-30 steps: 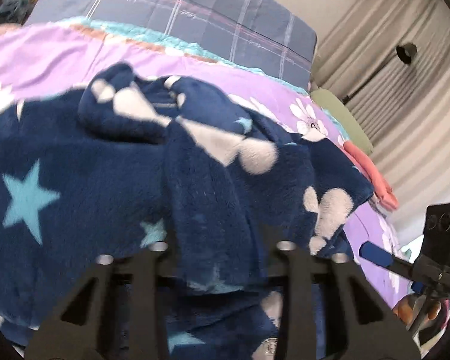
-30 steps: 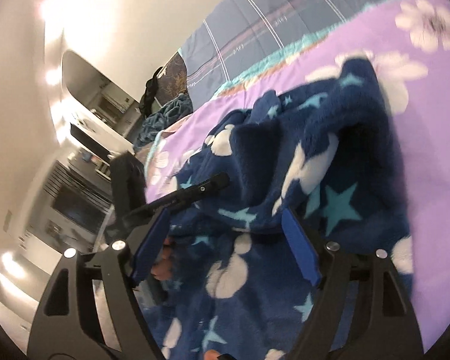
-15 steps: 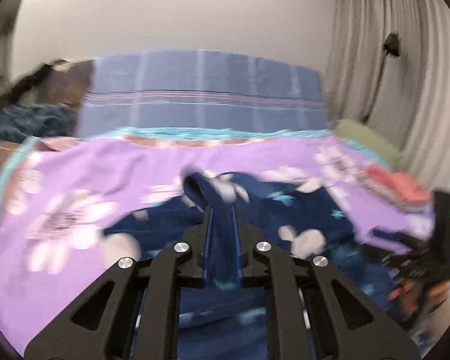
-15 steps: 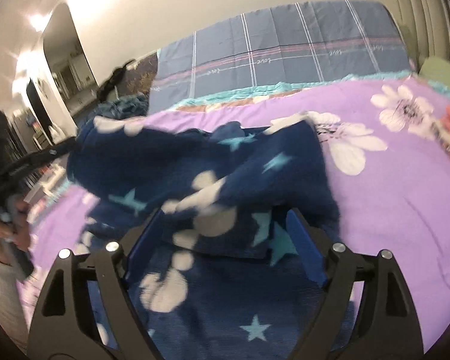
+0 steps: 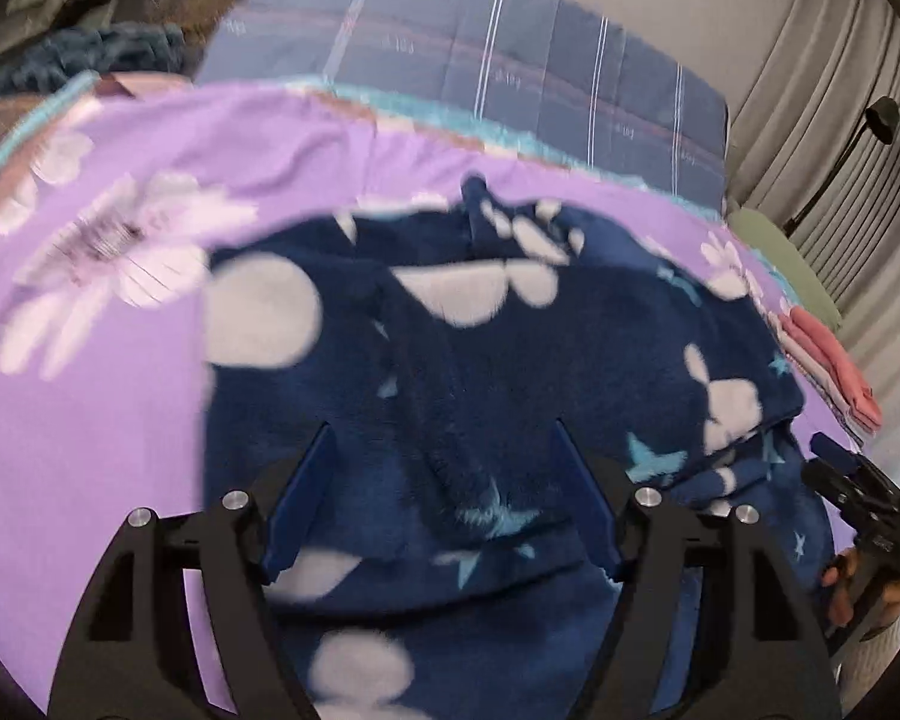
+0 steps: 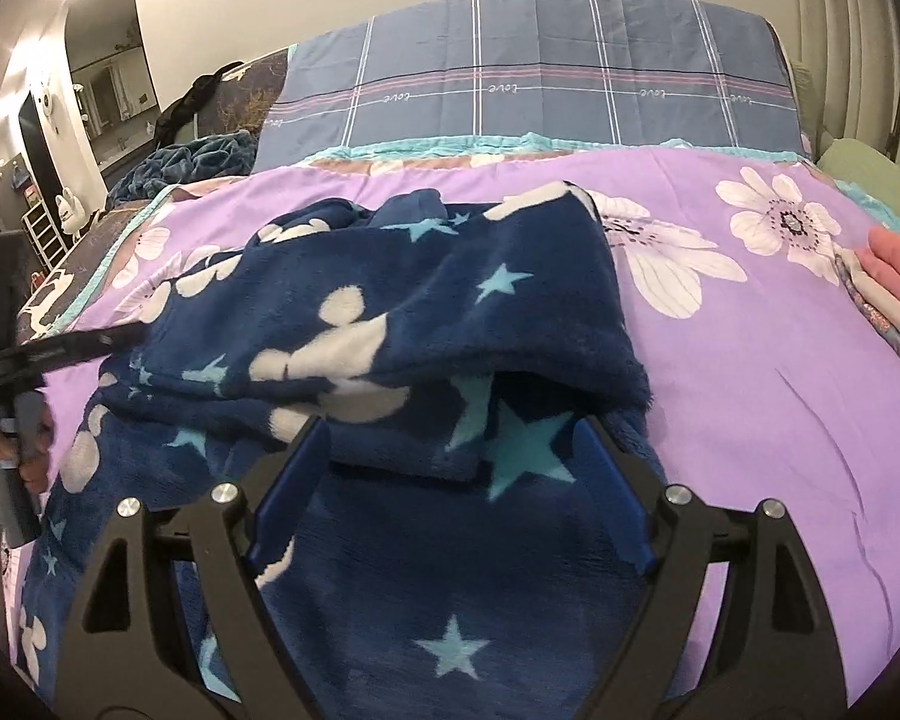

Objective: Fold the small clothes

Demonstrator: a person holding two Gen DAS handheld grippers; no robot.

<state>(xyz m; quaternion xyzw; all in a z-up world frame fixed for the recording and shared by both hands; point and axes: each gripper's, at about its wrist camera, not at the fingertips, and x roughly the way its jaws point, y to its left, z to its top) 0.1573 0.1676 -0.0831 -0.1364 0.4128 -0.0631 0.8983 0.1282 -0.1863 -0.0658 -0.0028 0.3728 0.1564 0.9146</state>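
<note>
A navy fleece garment (image 5: 546, 372) with white blobs and light blue stars lies rumpled on the purple flowered bedspread (image 5: 90, 420), its far part folded over toward me. It also shows in the right wrist view (image 6: 426, 324), with a thick folded edge in front. My left gripper (image 5: 444, 492) is open just above the garment and holds nothing. My right gripper (image 6: 450, 480) is open over the near layer, empty. The right gripper shows at the right edge of the left wrist view (image 5: 852, 480); the left one shows at the left of the right wrist view (image 6: 60, 354).
A blue plaid pillow (image 6: 534, 78) lies at the head of the bed. Folded pink clothes (image 5: 834, 360) are stacked at the bed's right edge, also in the right wrist view (image 6: 894, 276). A green cushion (image 6: 870, 180) and curtains are at the right. A dark blue blanket (image 6: 180, 162) is at the far left.
My left gripper was shut on a fold of the garment half a second ago; it has opened and the fold has dropped onto the garment. My right gripper has stayed open.
</note>
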